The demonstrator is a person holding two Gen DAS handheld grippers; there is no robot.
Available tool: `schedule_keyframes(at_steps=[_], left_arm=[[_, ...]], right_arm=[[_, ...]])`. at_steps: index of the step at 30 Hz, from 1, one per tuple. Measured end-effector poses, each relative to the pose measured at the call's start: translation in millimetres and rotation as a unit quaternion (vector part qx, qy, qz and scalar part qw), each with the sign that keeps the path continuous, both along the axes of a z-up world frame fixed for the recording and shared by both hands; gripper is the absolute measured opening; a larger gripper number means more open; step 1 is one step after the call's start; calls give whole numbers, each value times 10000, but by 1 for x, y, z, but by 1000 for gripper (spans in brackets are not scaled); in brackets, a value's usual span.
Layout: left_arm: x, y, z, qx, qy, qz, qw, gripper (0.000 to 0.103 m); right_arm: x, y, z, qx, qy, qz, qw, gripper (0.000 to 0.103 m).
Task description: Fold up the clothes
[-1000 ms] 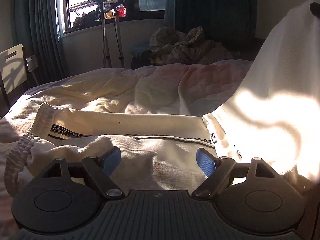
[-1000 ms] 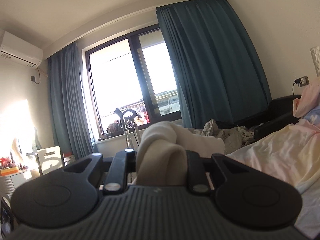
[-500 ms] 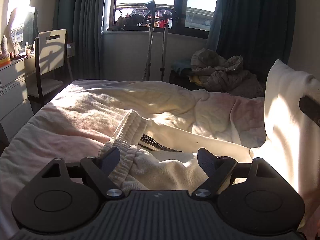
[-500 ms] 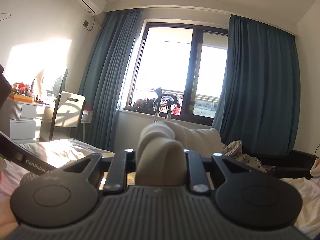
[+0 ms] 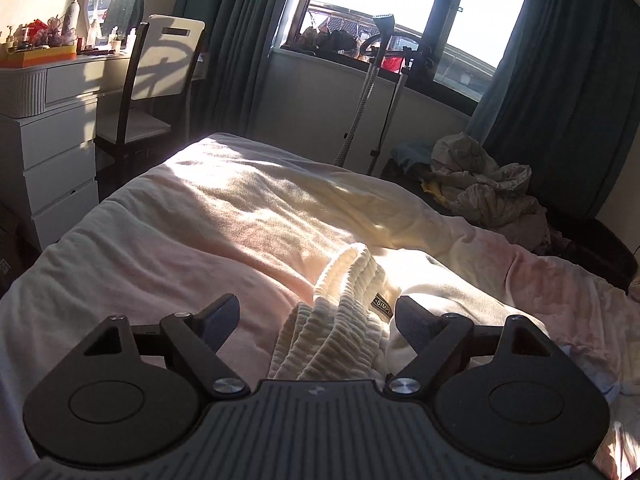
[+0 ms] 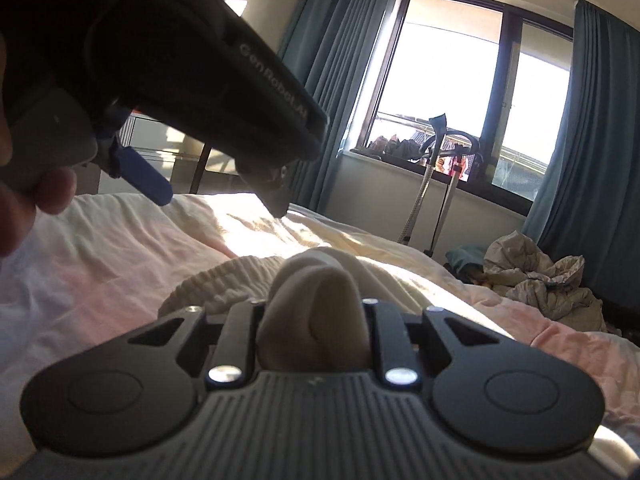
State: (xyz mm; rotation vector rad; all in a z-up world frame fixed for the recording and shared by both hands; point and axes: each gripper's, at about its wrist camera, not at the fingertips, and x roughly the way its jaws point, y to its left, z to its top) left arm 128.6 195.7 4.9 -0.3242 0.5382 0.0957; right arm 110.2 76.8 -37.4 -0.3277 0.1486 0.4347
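Cream cotton sweatpants with a ribbed elastic waistband are lying bunched on the bed, directly ahead of and between the fingers of the left hand-held gripper. A black label strip with white lettering is showing just inside its right finger. Nothing is blocking that waistband.

The left hand-held gripper is hovering spread wide, blue pads clear of the cloth on both sides. The right hand-held gripper is pinching a thick fold of the same cream fabric, its jaws pressed against it. The left unit's dark body is crossing up and left of the right one, a thumb showing at its handle.

The pink and pale yellow quilt is lying rumpled in sunlight. Beyond it: a white drawer unit, a chair with white back, a garment steamer stand, a crumpled grey bedding heap, teal curtains, a dark-framed window.
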Motion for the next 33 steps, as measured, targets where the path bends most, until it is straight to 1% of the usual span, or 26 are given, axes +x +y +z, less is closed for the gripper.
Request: schedule_keyframes(at_steps=[3,4,8,10,12,13,15,18,21,23,25,27,28,30,33], left_arm=[[0,4,-2,-111,0,17,9999,87],[0,4,-3,-125,9,4,9999,87],[-2,-3,-2,-198,-47,-250,9995,88],[-4,-9,-1,-291,-114,-469,9984,90],[-5,-13,-1,-354,-141,-633,9973,90],[-5,-16,-1,-372,-140,-703,9967,91],[-7,-22,-1,-339,-122,-825,9959,91],[-10,-34,0,-209,-90,-1074,9940,92],[-14,-51,-2,-13,-30,-1269,9919,92],[-14,-62,-5,119,82,-1376,9904,93],[-15,-73,-9,250,194,-1482,9884,93],[-14,-84,-14,426,304,-1622,9854,93],[-13,-88,-17,484,348,-1678,9840,93],[-7,-97,-26,634,520,-1664,9826,93],[1,-102,-38,733,720,-1626,9813,93]], right_arm=[[-1,2,-1,-43,-26,60,10000,24],[-2,1,1,-55,-1,116,9999,28],[-7,-8,12,-65,265,460,9986,39],[-15,-19,22,3,406,709,9967,51],[-28,-32,33,-4,486,912,9946,55],[-35,-39,38,-27,523,981,9938,56],[-47,-59,48,-47,562,997,9934,60],[-60,-98,60,50,639,724,9953,62],[-63,-138,64,386,832,206,9956,64],[-53,-167,59,782,1096,-262,9906,65],[-43,-188,49,1251,1520,-556,9789,65],[-38,-196,42,1436,1701,-647,9728,66],[-36,-196,39,1420,1763,-684,9716,68],[-26,-192,28,1316,1935,-811,9688,70],[-18,-194,15,1441,2037,-876,9644,73]])
